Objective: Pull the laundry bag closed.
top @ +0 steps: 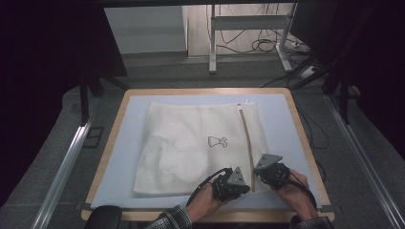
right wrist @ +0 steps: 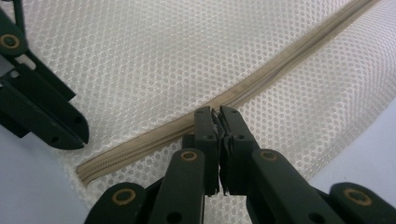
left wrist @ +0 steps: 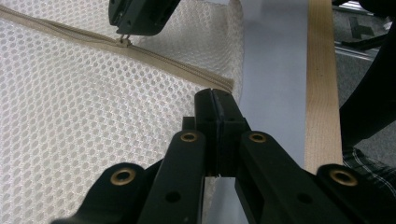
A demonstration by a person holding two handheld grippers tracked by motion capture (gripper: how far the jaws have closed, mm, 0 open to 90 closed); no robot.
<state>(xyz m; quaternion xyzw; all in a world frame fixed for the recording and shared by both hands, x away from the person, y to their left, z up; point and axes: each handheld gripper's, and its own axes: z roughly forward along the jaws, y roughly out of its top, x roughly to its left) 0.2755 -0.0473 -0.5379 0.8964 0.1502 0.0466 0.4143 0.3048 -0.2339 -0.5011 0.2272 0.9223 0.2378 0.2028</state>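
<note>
A white mesh laundry bag [top: 191, 148] lies flat on the pale blue mat [top: 124, 143] that covers the wooden table [top: 112, 140]. Its beige zipper [top: 246, 143] is the long line to watch: it runs straight away from the person, from the bag's near edge by the two tools to the far edge, along the bag's right-hand side.

The left gripper [top: 240, 187] sits at the near end of that zipper, its jaws pressed together on the corner of the bag, just where the zipper tape stops. In the left gripper view the zipper [left wrist: 140, 51] crosses ahead of the closed tips, slanting from upper left down to its end right at them, and mesh [left wrist: 70, 130] spreads to their left.

The right gripper [top: 260, 172] is just beside the left one, a little farther along the zipper. In the right gripper view its jaws meet on the zipper [right wrist: 243, 88], pinching the small metal slider [left wrist: 124, 40], and the tape stretches away up and to the right of the tips. A small printed dress motif [top: 217, 141] marks the mesh ahead of the left tool.
</note>
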